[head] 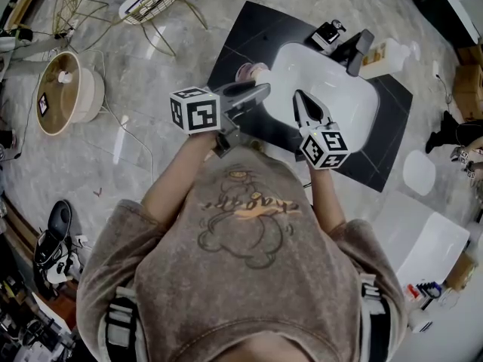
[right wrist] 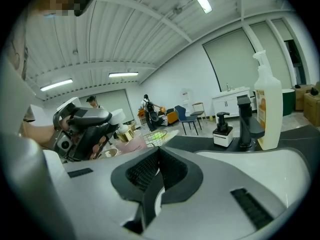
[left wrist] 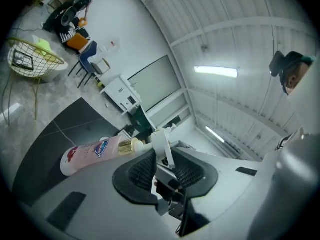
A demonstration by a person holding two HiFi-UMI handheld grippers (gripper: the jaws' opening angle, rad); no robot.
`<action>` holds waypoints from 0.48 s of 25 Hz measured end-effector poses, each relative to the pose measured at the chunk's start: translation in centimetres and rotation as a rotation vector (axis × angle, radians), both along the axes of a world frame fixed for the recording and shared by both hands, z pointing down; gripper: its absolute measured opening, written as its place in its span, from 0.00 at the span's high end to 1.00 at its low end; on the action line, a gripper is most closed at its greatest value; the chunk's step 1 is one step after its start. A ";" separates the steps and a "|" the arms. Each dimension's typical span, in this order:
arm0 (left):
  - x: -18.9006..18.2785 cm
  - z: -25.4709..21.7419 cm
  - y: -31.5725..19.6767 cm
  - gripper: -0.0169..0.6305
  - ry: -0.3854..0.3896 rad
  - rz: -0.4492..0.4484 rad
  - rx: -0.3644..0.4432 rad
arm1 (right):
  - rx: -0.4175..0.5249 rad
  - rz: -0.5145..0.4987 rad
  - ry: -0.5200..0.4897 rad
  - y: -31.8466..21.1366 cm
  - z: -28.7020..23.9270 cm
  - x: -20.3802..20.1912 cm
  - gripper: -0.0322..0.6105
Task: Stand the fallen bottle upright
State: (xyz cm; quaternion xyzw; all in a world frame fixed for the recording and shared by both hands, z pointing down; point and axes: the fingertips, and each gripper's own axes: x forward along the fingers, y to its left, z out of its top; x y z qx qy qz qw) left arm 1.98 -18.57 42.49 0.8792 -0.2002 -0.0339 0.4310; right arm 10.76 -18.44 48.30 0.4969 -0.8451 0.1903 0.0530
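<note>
Snugly, bottle (left wrist: 95, 154) pump between left fingers (left wrist: 142, 171) (clamped)

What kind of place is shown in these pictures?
Probably a washstand set up in a large hall or lab: white sink, black faucet and soap dispenser, with chairs and cabinets standing behind.

Pink bottle (left wrist: 92, 154) with gold collar, white sink (head: 353, 96), black counter (head: 240, 36), grey marbled floor (head: 151, 89)

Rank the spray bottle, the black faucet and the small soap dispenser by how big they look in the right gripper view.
1. spray bottle, clearly the tallest
2. black faucet
3. soap dispenser, smallest
All three stand at a roughly similar distance, so nearness hardly skews the order.
</note>
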 end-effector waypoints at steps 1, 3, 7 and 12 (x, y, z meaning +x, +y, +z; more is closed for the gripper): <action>-0.2 -0.1 -0.3 0.82 0.006 -0.009 -0.004 | 0.002 -0.003 0.000 -0.2 -0.1 -0.1 0.95; -0.6 -0.2 -0.9 0.81 0.014 -0.022 -0.006 | 0.004 -0.010 0.001 -0.5 -0.2 -0.4 0.95; -1.3 -0.5 -1.8 0.81 0.028 -0.042 -0.002 | 0.006 -0.023 0.004 -1.1 -0.4 -0.9 0.95; -2.1 -0.7 -3.1 0.81 0.041 -0.065 0.000 | 0.006 -0.041 0.006 -2.0 -0.5 -1.7 0.95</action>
